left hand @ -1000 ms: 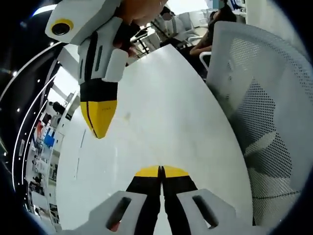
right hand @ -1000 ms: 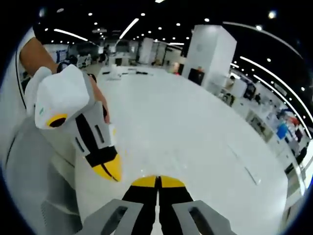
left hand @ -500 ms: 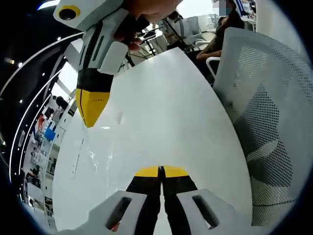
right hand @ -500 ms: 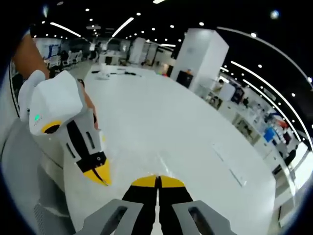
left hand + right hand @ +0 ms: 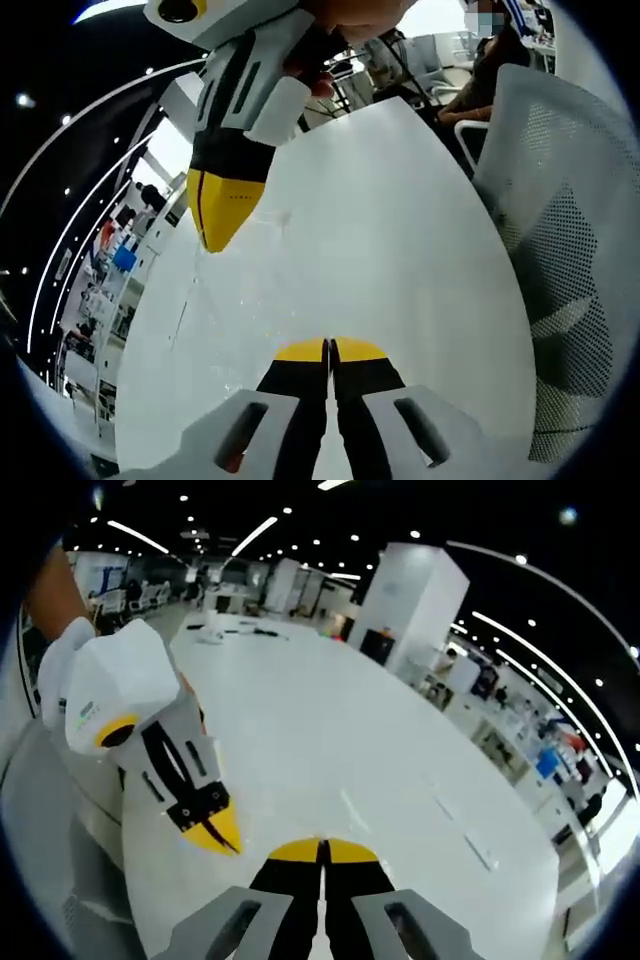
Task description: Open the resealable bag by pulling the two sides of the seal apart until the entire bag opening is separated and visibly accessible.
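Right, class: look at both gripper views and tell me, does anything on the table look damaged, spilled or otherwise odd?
Nothing looks spilled or broken. The one odd thing is the clear bag: faint glints and creases of film stretch between the left gripper and the right gripper above the white table, so transparent its outline can hardly be traced.

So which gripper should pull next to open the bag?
Right gripper, probably: both look shut on the faint clear bag, but it has bare table beyond to pull toward; the left gripper sits beside the chair.
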The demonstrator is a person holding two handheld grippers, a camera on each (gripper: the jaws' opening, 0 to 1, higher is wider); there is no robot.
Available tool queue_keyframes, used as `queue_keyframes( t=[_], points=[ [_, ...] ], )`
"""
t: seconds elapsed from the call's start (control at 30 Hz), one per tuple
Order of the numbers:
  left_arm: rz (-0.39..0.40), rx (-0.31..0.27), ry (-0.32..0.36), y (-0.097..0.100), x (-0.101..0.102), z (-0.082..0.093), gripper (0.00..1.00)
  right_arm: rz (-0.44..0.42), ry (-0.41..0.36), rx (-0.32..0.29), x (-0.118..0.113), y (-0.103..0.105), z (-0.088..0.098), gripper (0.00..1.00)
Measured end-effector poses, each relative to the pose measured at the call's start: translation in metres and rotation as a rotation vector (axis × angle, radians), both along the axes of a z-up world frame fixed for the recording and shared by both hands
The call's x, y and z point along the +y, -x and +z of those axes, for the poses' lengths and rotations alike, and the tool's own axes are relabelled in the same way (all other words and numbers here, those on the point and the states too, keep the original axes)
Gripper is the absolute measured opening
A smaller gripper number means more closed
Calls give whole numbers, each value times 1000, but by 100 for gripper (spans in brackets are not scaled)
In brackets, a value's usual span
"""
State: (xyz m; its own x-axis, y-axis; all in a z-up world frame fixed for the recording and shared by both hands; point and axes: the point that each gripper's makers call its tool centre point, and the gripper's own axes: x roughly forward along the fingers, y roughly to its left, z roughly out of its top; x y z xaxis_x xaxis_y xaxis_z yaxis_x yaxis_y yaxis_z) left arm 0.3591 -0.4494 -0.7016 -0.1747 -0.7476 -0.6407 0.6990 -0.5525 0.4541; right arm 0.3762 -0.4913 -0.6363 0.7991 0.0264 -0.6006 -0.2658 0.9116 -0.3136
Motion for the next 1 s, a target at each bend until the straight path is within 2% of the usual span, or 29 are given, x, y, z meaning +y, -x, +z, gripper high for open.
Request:
queue_keyframes(
  t=[0.2,0.3,0.37,0.53,0.77,0.87,1.0],
  points=[
    [16,11,25,-2,-1,6,0,25,40,27,2,-1,-9,0],
    [14,50,80,1,-2,17,0,38,53,42,3,-2,-14,0],
    [30,72,85,-1,1,22,1,43,52,42,3,-3,-15,0],
    [29,70,107,-6,7,28,1,39,56,65,-1,-4,-24,0],
    [59,76,110,-16,20,25,0,16,64,86,-11,-6,-31,0],
    [78,72,94,-23,28,19,0,-15,84,117,-22,-6,-39,0],
    [120,97,80,-31,40,14,1,-33,102,143,-32,-7,-46,0]
  ],
)
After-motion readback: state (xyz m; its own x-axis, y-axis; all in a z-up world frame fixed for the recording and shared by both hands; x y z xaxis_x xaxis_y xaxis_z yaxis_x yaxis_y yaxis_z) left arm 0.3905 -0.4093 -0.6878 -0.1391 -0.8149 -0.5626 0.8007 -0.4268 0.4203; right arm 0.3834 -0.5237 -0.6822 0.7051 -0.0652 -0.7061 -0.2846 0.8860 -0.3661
